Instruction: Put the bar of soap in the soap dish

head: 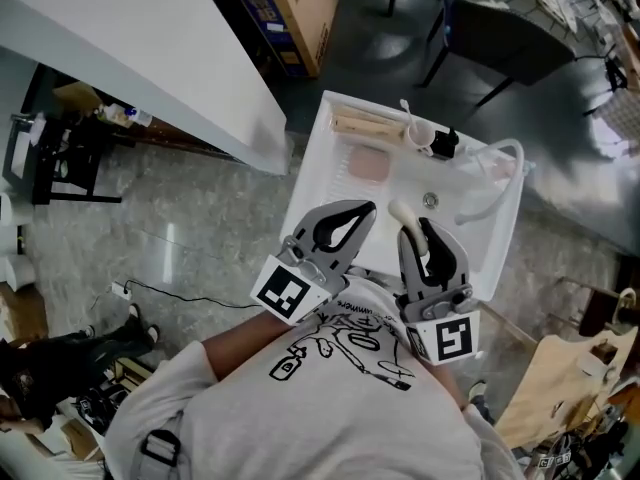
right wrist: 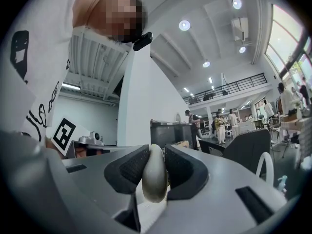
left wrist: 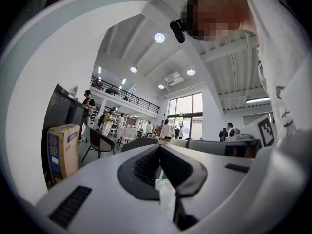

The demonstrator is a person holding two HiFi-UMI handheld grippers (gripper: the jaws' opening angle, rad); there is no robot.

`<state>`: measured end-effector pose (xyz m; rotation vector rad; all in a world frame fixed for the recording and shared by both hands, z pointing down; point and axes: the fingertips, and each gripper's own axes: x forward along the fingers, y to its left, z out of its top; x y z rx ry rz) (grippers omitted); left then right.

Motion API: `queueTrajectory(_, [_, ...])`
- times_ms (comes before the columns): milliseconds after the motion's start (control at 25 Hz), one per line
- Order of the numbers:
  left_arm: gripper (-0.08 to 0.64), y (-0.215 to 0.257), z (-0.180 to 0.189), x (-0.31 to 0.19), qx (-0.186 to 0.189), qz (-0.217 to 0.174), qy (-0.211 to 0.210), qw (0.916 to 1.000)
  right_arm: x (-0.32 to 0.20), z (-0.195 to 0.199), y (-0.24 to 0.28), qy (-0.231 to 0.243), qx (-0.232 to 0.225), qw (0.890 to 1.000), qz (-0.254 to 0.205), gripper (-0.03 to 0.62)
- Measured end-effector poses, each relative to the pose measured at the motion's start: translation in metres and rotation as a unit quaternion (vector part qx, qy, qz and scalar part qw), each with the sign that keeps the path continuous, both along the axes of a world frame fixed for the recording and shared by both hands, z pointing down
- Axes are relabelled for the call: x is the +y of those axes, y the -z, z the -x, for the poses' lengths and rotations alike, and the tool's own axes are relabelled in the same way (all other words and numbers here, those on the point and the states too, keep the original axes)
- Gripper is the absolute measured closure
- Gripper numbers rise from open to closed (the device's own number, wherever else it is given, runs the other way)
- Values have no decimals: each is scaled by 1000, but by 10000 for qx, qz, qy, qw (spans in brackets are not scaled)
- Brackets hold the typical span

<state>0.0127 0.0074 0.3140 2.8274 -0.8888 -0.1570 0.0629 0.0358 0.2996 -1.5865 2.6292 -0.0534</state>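
A cream bar of soap [head: 400, 211] is pinched edge-on between the pads of my right gripper [head: 411, 225], held over the near part of the white sink [head: 325, 133]. In the right gripper view the soap [right wrist: 155, 180] stands upright between the two dark jaws of that gripper [right wrist: 155, 165]. My left gripper [head: 364, 209] hovers just left of it, shut with nothing in it; its tips [left wrist: 160, 150] meet. A slatted wooden soap dish [head: 365, 122] lies at the sink's far left corner, with a pinkish pad [head: 368, 165] just in front of it.
A white scoop [head: 418, 133] and a black object [head: 445, 144] sit on the sink's far rim, and a white hose [head: 492, 182] curves at its right. The drain [head: 430, 200] lies mid-basin. A cardboard box [head: 291, 10] and a dark chair [head: 500, 38] stand beyond.
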Motion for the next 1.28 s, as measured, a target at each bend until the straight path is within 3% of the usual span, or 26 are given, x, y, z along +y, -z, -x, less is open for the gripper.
queueTrajectory(560, [557,-25,-6,0,-195,204,-86,9996,-3,1,-32,345,127,9992,182,482])
queueTrajectory(1280, [557,-77,1,-38,-822,176,-176,9963,-44,7,-71,520,482,9973,199,482])
